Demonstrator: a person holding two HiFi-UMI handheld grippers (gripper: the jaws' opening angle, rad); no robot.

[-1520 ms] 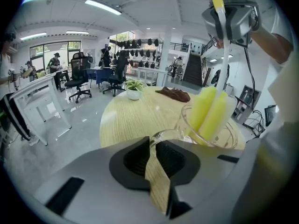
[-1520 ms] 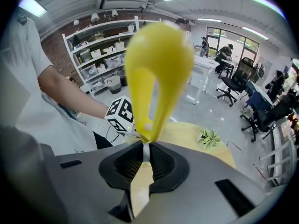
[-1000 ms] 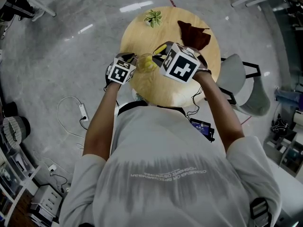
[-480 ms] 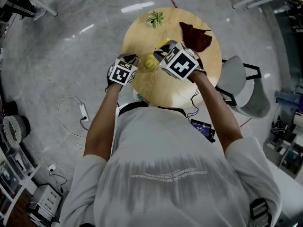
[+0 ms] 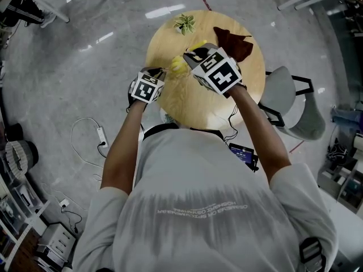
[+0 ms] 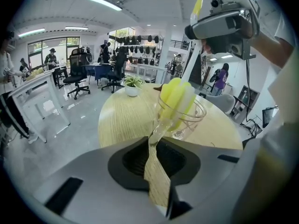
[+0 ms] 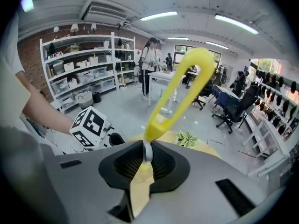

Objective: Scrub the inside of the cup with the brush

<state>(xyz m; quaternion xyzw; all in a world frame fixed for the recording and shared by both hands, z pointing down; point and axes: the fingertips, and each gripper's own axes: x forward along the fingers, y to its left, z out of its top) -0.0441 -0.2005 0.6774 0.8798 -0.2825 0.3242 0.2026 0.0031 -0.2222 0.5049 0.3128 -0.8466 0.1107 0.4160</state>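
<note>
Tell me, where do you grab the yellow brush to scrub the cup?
Grab the brush by its thin handle below the loop, coming from above. Its sponge head sits down inside the glass cup, so only the handle sticks up free. The right gripper pinches it there.

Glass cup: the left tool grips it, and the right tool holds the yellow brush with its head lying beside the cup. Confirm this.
One thing is wrong: the head of the yellow brush sits inside the glass cup, not beside it, as the left gripper view shows. The left tool grips the cup and the right tool holds the brush.
</note>
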